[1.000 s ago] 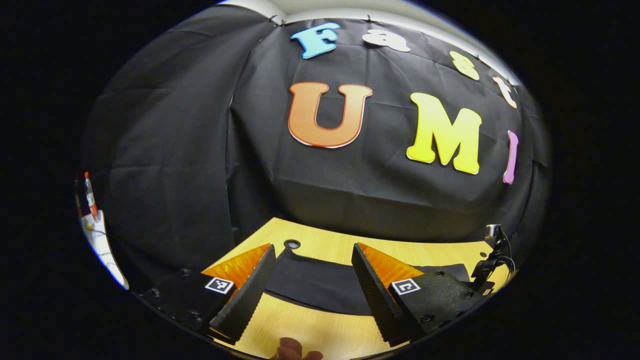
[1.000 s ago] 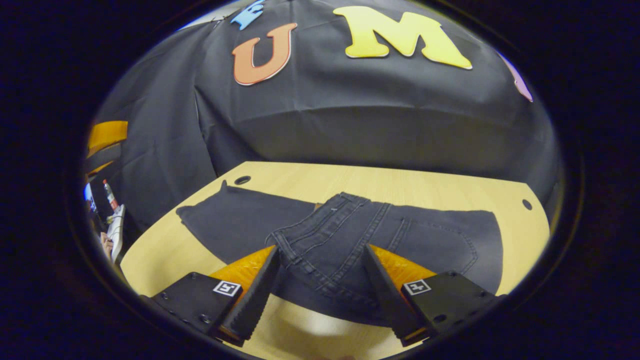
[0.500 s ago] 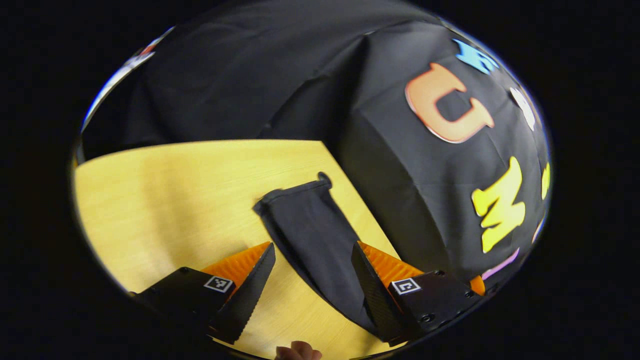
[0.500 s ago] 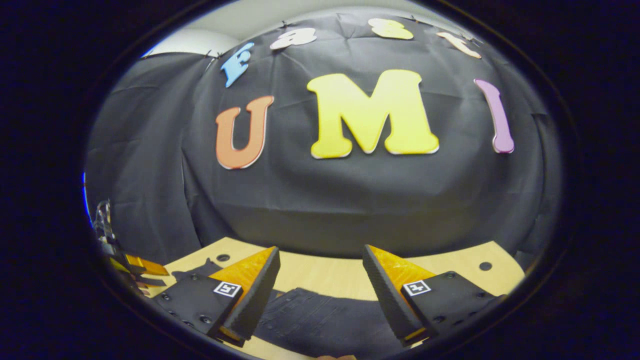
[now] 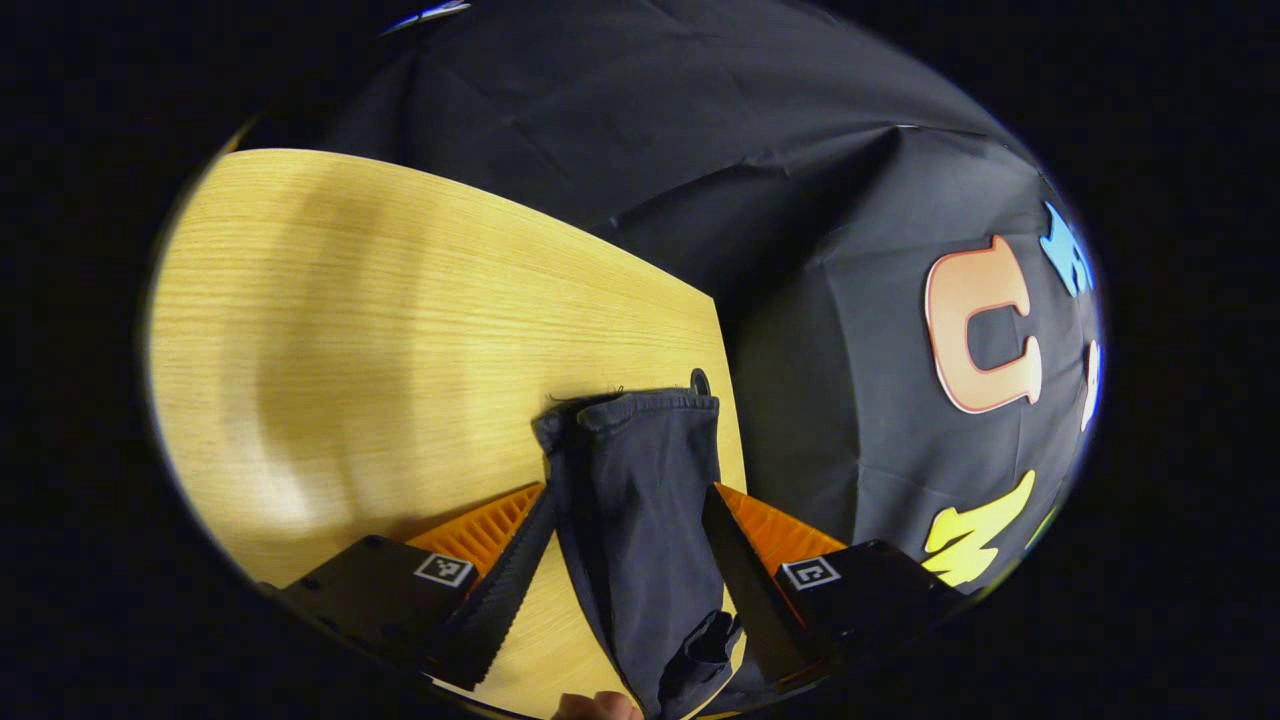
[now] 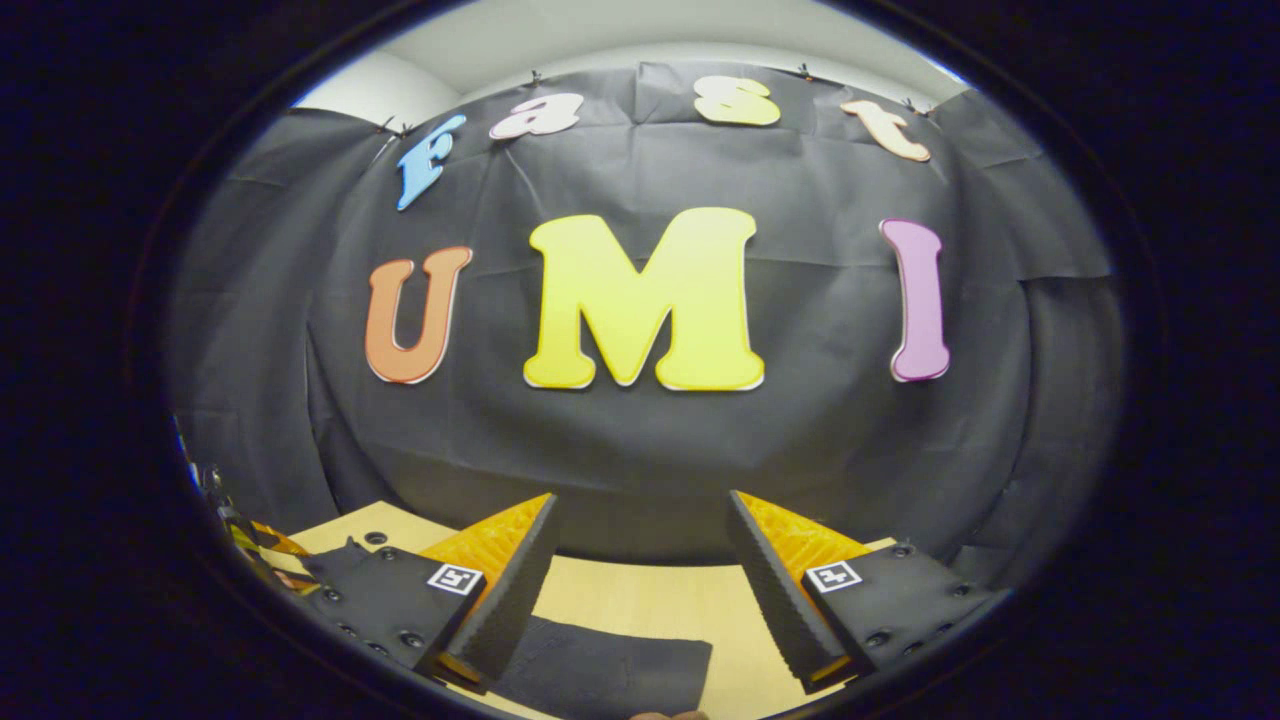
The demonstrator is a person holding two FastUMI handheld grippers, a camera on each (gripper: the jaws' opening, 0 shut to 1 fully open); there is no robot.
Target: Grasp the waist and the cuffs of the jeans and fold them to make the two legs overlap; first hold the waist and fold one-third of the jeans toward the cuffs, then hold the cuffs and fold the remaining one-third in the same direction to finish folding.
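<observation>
Left gripper (image 5: 625,540) jaws wide apart, straddling the jeans (image 5: 640,500) leg, gripping nothing; cuff lies at the table (image 5: 350,330) far edge. Right gripper (image 6: 640,560) wide open, empty, jeans on table below.

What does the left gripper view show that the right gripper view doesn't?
The left gripper view looks down on the hemmed cuff end of the dark denim jeans, which lies between the open fingers of the left gripper, with a broad stretch of tabletop beside it. The right gripper view looks level at the booth wall, with a pale ceiling strip above it and a flat patch of the same denim below the open right gripper. Both share the jeans, the light wooden table and the black cloth wall.
</observation>
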